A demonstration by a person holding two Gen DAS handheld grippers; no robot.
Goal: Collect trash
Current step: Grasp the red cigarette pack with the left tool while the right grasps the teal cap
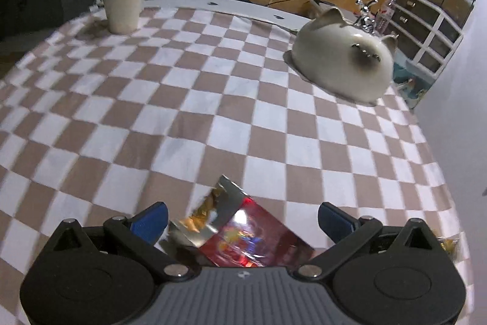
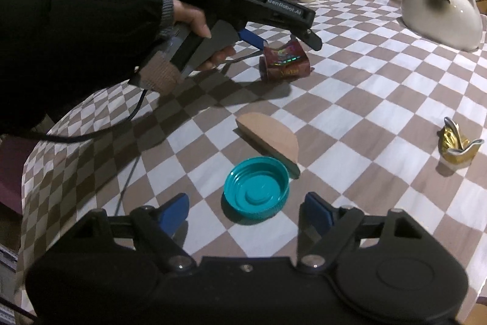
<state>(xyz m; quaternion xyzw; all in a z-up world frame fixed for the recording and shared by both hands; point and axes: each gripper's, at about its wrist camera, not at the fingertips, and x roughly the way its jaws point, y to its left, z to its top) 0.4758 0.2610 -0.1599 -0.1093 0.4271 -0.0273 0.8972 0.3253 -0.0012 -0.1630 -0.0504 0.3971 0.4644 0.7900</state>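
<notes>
Wrapper (image 1: 240,236), red and crinkly, lies between my open left claw (image 1: 243,223) on the checkered surface (image 1: 213,111): light, slippery foil, best pinched at its edge. Teal lid (image 2: 256,190), stiff and light, sits ahead of my open right claw (image 2: 245,215); grip across the rim.

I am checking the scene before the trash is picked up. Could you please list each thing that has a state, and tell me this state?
Left gripper: open, over the wrapper.
Right gripper: open, nothing gripped.
Red snack wrapper: torn open, crumpled, lying on the cloth.
Teal lid: upside down, hollow side up.
Gold foil wrapper: crumpled, lying alone.
White cup: upright.
Cat-shaped ceramic piece: resting flat side down.
Wooden half-disc: lying flat.
</notes>
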